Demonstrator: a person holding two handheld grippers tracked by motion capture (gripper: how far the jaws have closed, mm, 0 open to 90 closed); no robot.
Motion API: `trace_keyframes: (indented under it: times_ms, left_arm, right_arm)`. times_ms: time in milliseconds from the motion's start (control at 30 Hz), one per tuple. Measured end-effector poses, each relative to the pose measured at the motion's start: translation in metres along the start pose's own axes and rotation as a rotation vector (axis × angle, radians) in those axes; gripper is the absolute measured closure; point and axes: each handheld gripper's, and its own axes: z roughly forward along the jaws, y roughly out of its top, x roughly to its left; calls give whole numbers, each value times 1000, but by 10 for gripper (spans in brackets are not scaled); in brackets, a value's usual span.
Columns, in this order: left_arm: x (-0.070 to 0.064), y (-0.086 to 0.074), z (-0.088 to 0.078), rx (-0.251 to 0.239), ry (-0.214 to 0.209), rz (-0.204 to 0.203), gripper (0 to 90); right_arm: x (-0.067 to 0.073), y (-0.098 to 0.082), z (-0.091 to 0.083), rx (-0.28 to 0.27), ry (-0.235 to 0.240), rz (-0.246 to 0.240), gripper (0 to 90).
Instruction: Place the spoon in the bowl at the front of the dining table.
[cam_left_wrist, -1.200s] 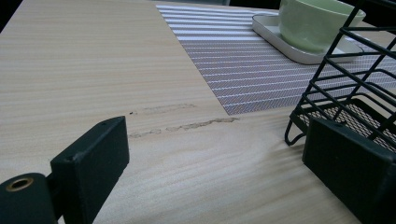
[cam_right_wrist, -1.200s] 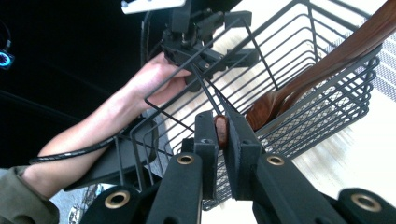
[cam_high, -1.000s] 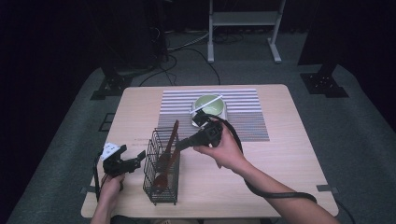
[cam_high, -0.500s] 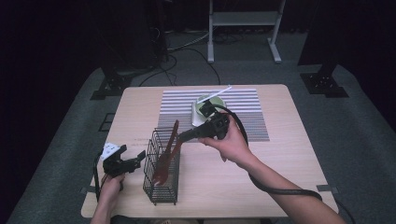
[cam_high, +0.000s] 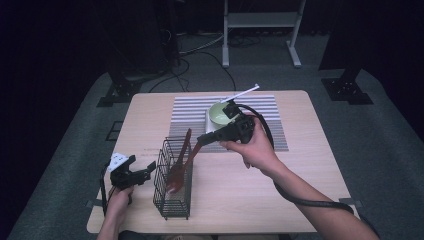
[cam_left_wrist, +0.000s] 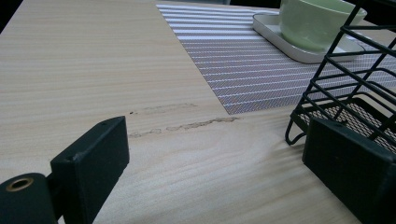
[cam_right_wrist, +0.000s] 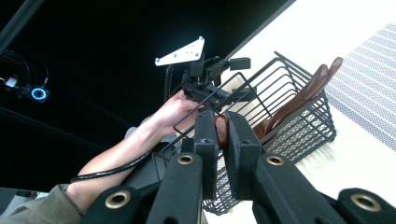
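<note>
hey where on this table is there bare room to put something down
Bare wood lies right of the striped mat and along the table's near right side, though the right forearm crosses it. The far left corner is bare too. It is crowded around the wire basket, the left hand-held gripper and the bowl on its tray.
</note>
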Motion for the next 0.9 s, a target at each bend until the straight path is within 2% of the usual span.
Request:
trace_keyframes:
  times_ms: [433,900]
  left_arm:
    - [0,0,0,2,0,2,64]
    - [0,0,0,1,2,-1,64]
  right_arm:
    - [0,1,-18,-1,18,5,833]
    - [-6,-5,-40,-19,1,21,833]
